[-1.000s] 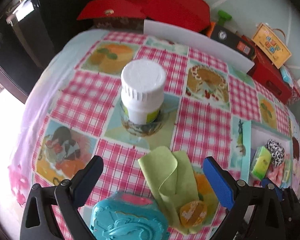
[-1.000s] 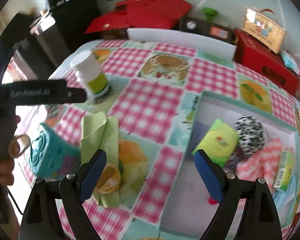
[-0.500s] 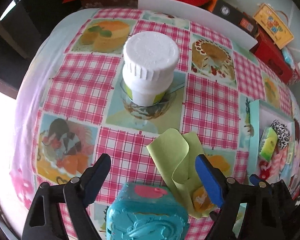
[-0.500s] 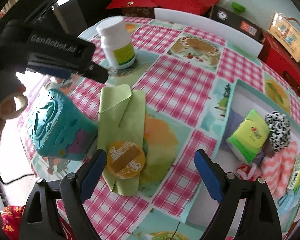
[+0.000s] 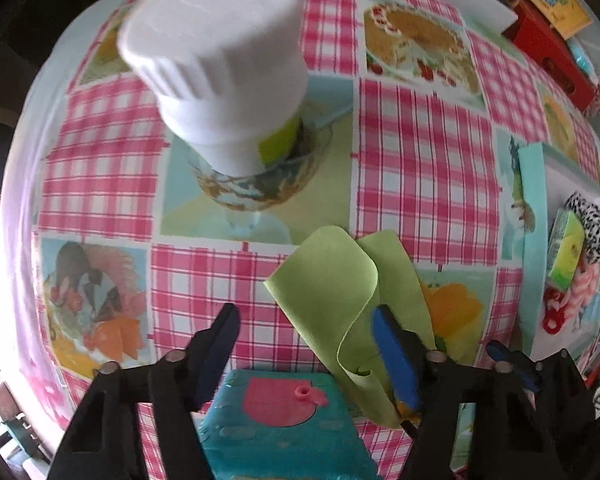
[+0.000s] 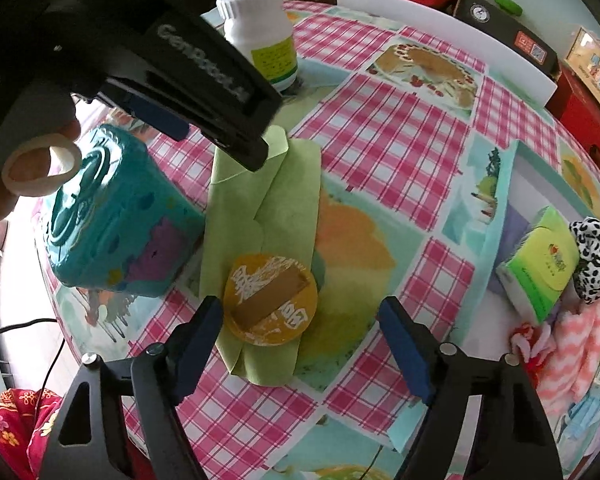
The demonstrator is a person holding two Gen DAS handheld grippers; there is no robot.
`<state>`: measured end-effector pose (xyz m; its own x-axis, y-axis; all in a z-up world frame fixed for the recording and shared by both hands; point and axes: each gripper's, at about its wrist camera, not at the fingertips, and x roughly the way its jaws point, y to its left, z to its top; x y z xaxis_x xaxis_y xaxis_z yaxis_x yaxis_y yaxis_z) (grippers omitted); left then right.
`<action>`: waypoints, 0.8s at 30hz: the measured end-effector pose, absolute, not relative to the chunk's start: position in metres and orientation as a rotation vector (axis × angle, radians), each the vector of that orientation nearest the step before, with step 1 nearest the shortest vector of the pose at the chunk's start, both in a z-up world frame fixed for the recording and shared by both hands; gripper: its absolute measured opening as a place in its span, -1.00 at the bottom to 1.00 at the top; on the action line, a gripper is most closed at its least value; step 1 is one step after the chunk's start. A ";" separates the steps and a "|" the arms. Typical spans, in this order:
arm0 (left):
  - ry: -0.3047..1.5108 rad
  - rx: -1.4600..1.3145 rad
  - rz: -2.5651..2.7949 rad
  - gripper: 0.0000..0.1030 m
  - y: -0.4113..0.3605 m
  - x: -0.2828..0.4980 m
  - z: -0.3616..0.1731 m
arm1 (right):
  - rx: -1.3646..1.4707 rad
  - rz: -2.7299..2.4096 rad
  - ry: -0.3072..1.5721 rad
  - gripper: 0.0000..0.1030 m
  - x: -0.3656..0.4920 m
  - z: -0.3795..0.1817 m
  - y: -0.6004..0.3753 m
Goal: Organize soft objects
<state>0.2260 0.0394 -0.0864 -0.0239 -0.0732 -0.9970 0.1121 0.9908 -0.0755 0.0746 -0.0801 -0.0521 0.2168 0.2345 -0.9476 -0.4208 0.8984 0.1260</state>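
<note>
While both sets of jaws are gaping wide and empty, the left gripper (image 5: 304,340) is hovering over the green cloth (image 5: 340,292).
Cloth is looking limp and light; the right gripper (image 6: 300,332) is framing the orange disc (image 6: 270,300) at 6 o'clock, so I'd pinch the curled fold at 12.

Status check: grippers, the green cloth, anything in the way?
Left gripper open. Right gripper open. Green cloth flat, orange disc on it. Teal box alongside.

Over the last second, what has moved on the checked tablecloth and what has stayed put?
Both open, empty devices came forward and lower: the left hand-held gripper toward the white plastic bottle, over the teal box; the right hand-held gripper toward the round orange disc on the folded green cloth. Nothing was gripped or released. Bottle, box, cloth, disc and the soft items in the tray stayed put.
</note>
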 end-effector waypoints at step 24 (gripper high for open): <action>1.595 0.038 -0.204 -0.58 0.017 0.216 -0.111 | -0.089 0.502 1.279 -0.07 0.079 -0.064 -0.097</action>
<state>0.2165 0.0166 -0.1111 -0.0367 -0.1024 -0.9941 0.1512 0.9827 -0.1068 0.0785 -0.0967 -0.0642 0.1960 0.3095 -0.9305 -0.4066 0.8891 0.2101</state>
